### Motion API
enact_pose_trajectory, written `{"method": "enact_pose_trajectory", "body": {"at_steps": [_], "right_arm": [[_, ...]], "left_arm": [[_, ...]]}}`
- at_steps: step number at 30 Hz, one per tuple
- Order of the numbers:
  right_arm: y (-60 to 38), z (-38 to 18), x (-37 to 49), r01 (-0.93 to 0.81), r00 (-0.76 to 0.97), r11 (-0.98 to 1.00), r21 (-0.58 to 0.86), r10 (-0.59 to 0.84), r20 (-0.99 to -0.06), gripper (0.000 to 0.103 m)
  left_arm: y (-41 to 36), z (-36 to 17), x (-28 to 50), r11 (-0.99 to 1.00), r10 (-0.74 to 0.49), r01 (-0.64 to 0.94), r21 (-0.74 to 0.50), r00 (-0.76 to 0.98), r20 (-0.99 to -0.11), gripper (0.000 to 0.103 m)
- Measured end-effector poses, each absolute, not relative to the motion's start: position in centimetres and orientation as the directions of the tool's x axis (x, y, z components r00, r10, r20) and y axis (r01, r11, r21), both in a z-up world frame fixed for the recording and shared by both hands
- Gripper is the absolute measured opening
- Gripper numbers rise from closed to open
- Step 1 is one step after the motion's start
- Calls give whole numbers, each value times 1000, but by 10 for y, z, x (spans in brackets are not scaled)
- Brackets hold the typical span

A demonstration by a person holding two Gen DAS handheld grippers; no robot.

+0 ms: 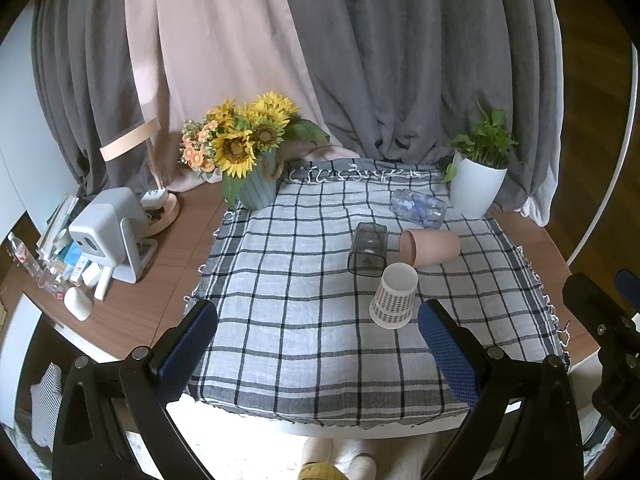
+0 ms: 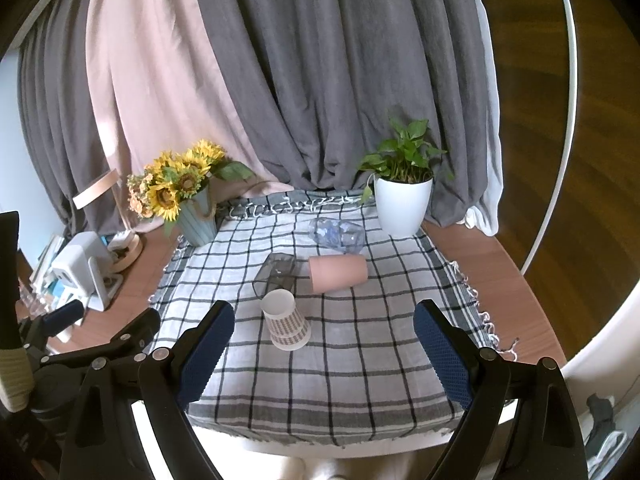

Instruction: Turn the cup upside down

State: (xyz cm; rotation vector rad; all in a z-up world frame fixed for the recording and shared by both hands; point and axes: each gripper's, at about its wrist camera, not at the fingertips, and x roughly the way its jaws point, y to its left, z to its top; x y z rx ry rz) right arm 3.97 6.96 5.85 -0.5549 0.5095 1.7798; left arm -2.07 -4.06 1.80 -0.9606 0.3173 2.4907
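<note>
A white paper cup with a checked band (image 1: 393,295) (image 2: 285,323) stands upside down on the checked cloth (image 1: 296,280) (image 2: 360,340). Behind it a pink cup (image 1: 430,247) (image 2: 338,274) lies on its side, and so do a smoky clear square cup (image 1: 367,249) (image 2: 275,274) and a clear patterned glass (image 1: 418,207) (image 2: 336,233). My left gripper (image 1: 318,344) is open and empty above the near cloth. My right gripper (image 2: 324,350) is open and empty, held back from the cups; part of it shows in the left wrist view (image 1: 600,320).
A sunflower vase (image 1: 256,188) (image 2: 198,220) stands at the cloth's back left, a white potted plant (image 1: 476,188) (image 2: 402,204) at the back right. A lamp, a white device (image 1: 106,232) (image 2: 80,268) and small clutter fill the left side. Grey and pink curtains hang behind.
</note>
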Motion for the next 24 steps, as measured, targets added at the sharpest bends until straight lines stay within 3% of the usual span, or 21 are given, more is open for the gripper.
{"method": "enact_pose_trajectory", "body": {"at_steps": [24], "right_arm": [[70,60,44,-965,-237,-256,55,763,-601,91]], "left_arm": [[-38,22,-19,-872,325,-487,56,-659,-678,102]]}}
